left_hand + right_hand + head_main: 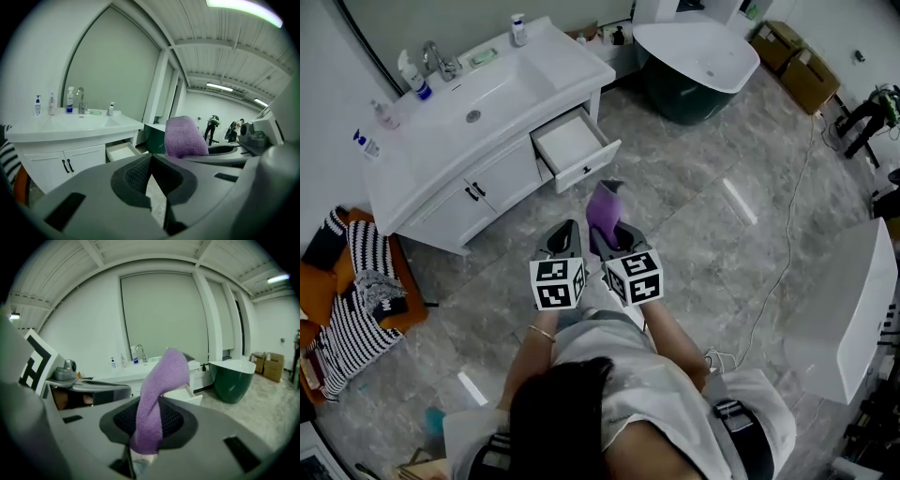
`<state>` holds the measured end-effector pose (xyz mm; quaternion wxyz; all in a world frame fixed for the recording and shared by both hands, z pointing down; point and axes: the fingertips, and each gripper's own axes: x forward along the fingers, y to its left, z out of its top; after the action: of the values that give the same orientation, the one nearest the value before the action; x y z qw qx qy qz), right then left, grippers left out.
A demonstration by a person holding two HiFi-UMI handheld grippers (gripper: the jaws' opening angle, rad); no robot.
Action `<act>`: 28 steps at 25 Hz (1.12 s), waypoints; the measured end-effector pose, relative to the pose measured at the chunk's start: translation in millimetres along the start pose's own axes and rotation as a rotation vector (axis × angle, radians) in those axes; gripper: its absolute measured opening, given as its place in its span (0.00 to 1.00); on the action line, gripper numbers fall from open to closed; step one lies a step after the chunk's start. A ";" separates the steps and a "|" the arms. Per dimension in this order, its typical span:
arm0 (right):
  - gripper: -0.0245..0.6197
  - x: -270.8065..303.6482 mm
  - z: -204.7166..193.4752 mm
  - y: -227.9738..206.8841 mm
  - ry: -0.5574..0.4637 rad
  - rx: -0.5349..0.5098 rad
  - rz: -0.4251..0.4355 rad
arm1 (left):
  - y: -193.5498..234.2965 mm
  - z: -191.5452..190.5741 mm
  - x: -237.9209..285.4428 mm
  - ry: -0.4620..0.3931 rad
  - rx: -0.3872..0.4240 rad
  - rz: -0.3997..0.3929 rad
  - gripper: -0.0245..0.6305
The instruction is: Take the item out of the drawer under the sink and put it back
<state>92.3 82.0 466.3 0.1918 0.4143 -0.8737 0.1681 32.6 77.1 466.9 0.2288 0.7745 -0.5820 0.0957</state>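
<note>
The person's left gripper (pixel 568 228) was held above the grey floor (pixel 694 216), its jaws together with nothing between them. Just beside it, the right gripper (pixel 607 232) had its jaws clamped on the purple cloth (pixel 603 204), which stood up above them. Beyond both, the drawer (pixel 592 167) under the sink (pixel 478 94) stood open, apart from the cloth.

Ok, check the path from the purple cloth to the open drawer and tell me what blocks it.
Nothing visible blocks it. The purple cloth, clamped in the right claw, is held just short of the open drawer under the sink, with only bare floor beneath the gap.
</note>
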 end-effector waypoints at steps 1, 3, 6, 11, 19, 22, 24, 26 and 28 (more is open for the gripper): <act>0.19 4.5 1.4 -1.0 0.006 -0.015 -0.004 | 2.1 1.3 3.3 0.002 -0.012 -0.007 0.04; 0.19 16.3 5.0 -3.3 0.018 -0.037 -0.010 | 9.7 5.3 12.0 0.006 -0.028 -0.014 0.04; 0.19 35.5 12.6 -6.4 0.023 -0.022 -0.006 | 26.5 10.5 26.2 0.023 -0.050 -0.007 0.04; 0.19 66.6 27.9 -11.6 0.033 -0.006 -0.018 | 52.4 28.9 46.9 0.023 -0.062 -0.015 0.04; 0.19 112.4 46.2 -15.9 0.051 0.028 -0.049 | 86.8 44.8 77.3 0.048 -0.066 -0.056 0.04; 0.19 127.5 53.7 -16.4 0.052 0.040 -0.066 | 100.9 51.4 88.0 0.056 -0.062 -0.071 0.04; 0.19 137.5 58.5 -17.6 0.055 0.043 -0.080 | 110.1 56.5 95.7 0.061 -0.056 -0.081 0.04; 0.19 148.0 64.9 -19.1 0.053 0.050 -0.096 | 119.2 62.2 103.6 0.066 -0.050 -0.092 0.04; 0.19 158.1 70.2 -19.8 0.056 0.054 -0.109 | 128.0 67.4 111.1 0.070 -0.046 -0.102 0.04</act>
<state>2.0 -66.0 482.8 0.2137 0.4613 -0.8393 0.1925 -62.6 -77.5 484.9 0.2712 0.7940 -0.5353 0.0975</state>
